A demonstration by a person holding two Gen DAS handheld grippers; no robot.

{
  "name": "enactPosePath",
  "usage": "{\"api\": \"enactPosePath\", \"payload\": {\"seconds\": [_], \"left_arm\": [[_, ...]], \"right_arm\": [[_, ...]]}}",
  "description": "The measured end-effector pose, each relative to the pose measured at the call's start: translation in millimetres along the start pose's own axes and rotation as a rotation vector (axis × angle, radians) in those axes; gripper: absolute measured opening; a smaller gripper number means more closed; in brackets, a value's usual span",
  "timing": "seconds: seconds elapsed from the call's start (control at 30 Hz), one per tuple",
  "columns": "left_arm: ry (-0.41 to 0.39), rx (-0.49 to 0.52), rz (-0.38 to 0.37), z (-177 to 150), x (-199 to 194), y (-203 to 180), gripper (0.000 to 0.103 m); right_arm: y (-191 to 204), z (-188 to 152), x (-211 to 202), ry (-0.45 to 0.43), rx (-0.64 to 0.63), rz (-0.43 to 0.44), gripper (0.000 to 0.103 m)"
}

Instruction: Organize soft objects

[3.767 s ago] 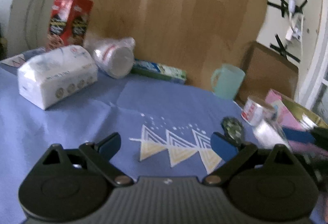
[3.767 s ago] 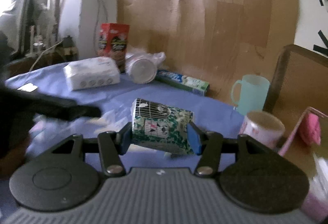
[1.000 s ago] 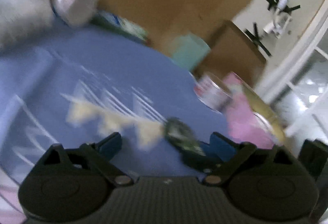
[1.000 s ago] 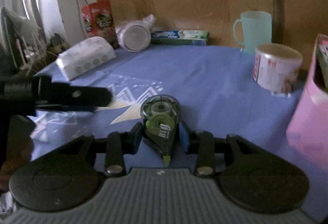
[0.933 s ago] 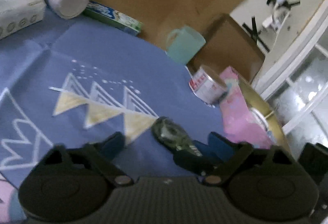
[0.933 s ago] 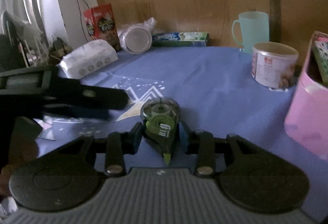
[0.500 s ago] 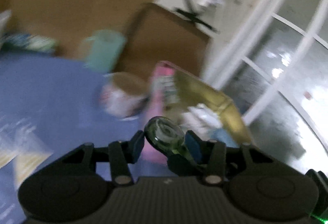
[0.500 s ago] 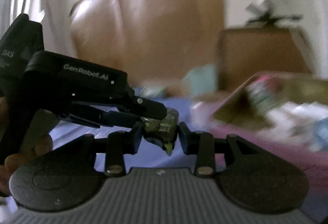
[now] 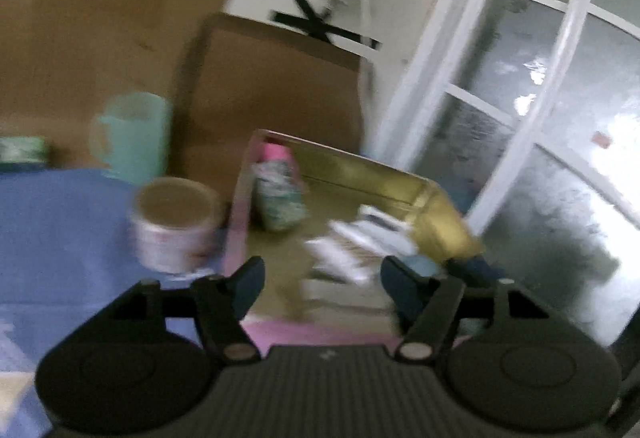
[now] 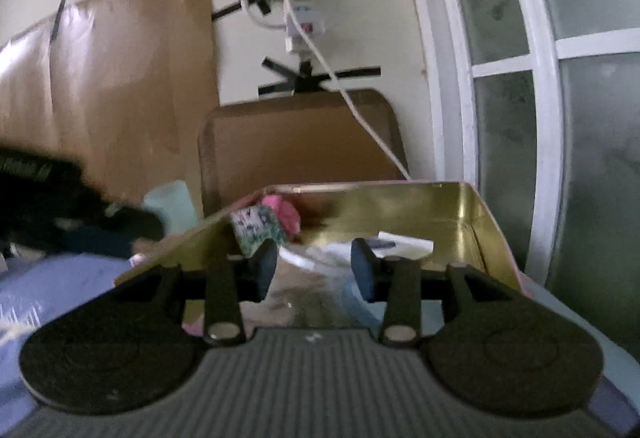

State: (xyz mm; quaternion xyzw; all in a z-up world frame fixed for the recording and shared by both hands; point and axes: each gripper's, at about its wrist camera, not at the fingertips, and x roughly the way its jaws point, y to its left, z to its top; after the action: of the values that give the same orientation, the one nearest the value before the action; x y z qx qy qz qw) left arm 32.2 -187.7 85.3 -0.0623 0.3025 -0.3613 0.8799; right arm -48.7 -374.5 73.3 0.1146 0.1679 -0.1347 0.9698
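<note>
Over the gold-lined tin [image 10: 460, 205], left gripper [image 9: 322, 278] and right gripper [image 10: 314, 264] both opening, nothing between jaws; patterned pouch [image 10: 256, 228] sits inside, back-left corner. Risk: jaws clipping the tin wall, shoving it.

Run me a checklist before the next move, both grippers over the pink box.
1. Left gripper empty: ok, jaws opening, nothing between them.
2. Right gripper empty: ok, jaws opening, nothing held.
3. Pink box open: ok, gold inside showing.
4. Patterned pack inside box: ok.
5. Tape dispenser landed in box: cannot tell, contents blurred.
6. Paper tub outside the box: ok, beside its left wall.
</note>
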Motion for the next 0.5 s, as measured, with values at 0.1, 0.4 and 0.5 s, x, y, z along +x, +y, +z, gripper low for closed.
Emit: {"api": "enactPosePath", "payload": {"seconds": [0.1,0.4,0.5], "left_arm": [[-0.022,0.021,0.116,-17.2,-28.4,29.4,0.068],[-0.019,-0.091,0.526,-69.6,-105.2,150.5,0.074],[-0.009,-0.12,0.625,-72.5,-115.9,180.2,0.082]], "right_arm": [[16.0,2.5,-3.0,-0.04,0.009,0.078,0.045],[124.5,-14.2,19.5,0.132,-0.118,0.479,0.047],[157.7,-26.7,31.0,0.223,-0.149,0.538,0.059]]}}
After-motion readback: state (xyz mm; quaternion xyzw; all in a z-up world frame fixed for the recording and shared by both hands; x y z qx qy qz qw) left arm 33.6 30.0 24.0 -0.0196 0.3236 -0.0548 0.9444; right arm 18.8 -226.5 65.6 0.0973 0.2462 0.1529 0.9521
